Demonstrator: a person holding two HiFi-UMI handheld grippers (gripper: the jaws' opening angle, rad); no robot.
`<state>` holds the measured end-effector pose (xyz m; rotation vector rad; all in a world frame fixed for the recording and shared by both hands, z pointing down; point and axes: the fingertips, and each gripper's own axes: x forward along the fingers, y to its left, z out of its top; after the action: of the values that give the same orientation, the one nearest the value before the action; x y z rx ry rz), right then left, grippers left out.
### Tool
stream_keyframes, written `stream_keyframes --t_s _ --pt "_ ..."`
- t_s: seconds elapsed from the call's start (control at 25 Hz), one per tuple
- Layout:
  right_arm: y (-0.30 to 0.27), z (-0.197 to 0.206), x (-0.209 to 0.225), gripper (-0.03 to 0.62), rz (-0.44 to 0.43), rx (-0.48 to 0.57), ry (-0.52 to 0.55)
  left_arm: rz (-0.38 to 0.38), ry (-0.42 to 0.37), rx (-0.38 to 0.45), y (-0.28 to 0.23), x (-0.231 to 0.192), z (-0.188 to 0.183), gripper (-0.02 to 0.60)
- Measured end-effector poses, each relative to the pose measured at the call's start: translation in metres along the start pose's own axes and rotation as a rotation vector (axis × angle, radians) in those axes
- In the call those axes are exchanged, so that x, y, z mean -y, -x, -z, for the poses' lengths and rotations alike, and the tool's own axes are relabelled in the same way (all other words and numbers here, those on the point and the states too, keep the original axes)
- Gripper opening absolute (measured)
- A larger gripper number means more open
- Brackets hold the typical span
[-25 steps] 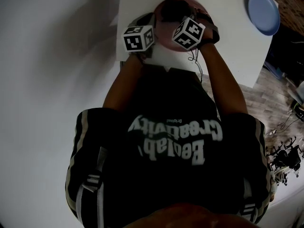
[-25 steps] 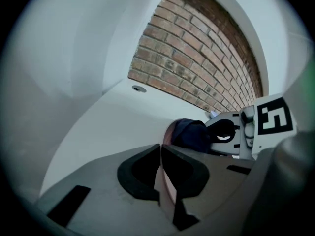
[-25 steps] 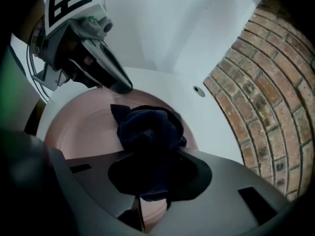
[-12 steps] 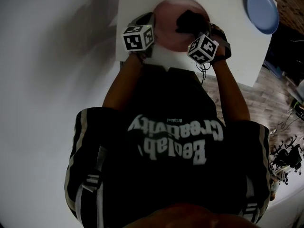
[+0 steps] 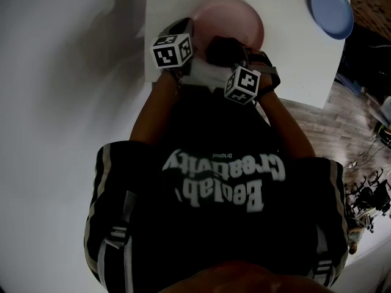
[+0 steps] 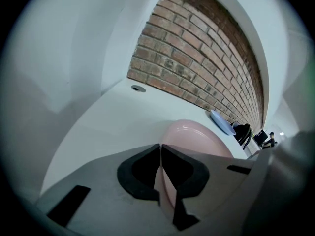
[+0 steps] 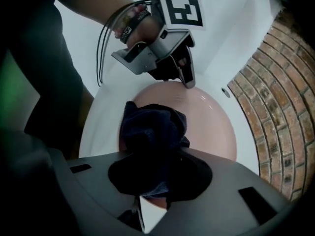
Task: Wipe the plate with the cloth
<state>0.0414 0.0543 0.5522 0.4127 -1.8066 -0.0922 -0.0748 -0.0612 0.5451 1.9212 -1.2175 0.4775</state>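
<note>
Left gripper view: the left gripper [image 6: 160, 149] has its jaws drawn almost together, nipping the edge of the pink plate [image 6: 197, 139]; the thin rim runs up the slit between them.
Right gripper view: the right gripper [image 7: 160, 156] has its jaws closed on a dark cloth [image 7: 152, 129], which bulges out ahead of them in a crumpled wad.
Dark cloth: its free end lies on the near part of the pink plate, touching the surface.
Pink plate: round and shallow, lying on the white bench [image 6: 123, 117]; the cloth covers one side and the rest is bare.
Left gripper, seen from the right one: it reaches the plate's far rim from above, tilted downward, its marker cube [image 7: 181, 9] uppermost and dark wristbands [image 7: 129, 24] on the wrist behind it.
Blue plate [image 6: 222, 122]: also on the bench, well apart from the pink one, towards a far corner.
Bench: white, with a small round hole [image 6: 138, 88] in its top near the brick wall [image 6: 197, 58].
Head view: both grippers are over the pink plate's near side, close together, above a dark T-shirt [image 5: 214, 212] with white lettering.
</note>
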Motion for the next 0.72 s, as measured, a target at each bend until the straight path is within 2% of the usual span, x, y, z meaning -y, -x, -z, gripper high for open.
stream_keyframes --t_s 0.36,0.52,0.72 --pt "-0.017 -0.040 0.002 0.083 -0.048 0.089 0.026 0.003 -0.003 0.000 -0.002 0.002 0.000 0.011" --pt "-0.027 -0.052 0.019 0.084 -0.032 0.099 0.015 0.005 -0.009 0.000 -0.002 0.002 0.000 0.011" --pt "-0.038 -0.057 0.055 0.086 0.030 0.072 -0.021 0.010 0.000 0.001 -0.002 0.000 -0.001 0.011"
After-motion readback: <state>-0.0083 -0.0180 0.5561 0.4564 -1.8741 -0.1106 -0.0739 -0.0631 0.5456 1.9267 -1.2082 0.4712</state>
